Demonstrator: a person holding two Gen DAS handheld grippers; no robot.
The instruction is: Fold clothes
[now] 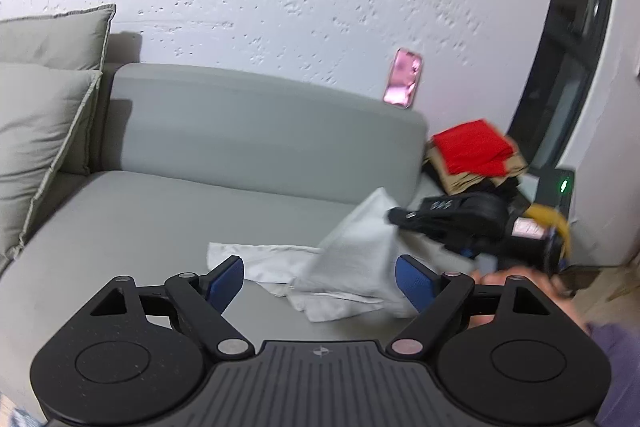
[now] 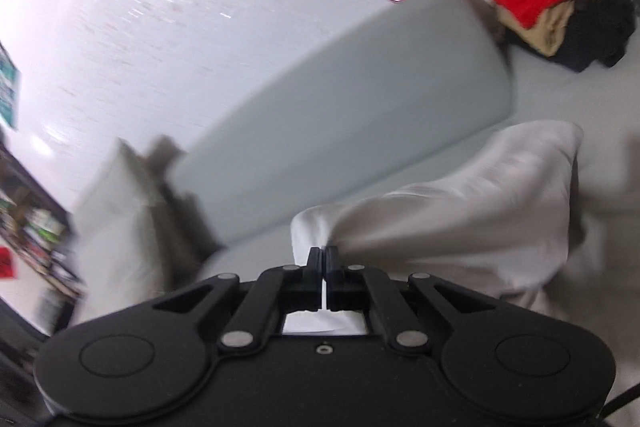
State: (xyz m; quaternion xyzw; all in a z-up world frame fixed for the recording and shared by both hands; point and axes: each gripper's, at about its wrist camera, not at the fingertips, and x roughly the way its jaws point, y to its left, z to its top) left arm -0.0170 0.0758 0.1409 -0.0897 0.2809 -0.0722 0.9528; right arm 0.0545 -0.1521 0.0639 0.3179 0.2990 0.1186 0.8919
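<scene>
Pinching white cloth [image 2: 460, 203], right tool [image 2: 322, 251] clamped on bunched edge, lifting it off grey sofa seat [image 1: 132, 211]. Left tool [image 1: 320, 283] wide, nothing between pads, just before cloth. Cloth light, limp, drapes; likely best taken at corner or hem. Folded red-tan-black pile [image 1: 476, 151] at sofa's far end.

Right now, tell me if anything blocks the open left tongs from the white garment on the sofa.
Nothing visible does. The left tongs stand open with the white garment directly ahead on the sofa seat. The right tongs already pinch its other edge, off to the right.
</scene>
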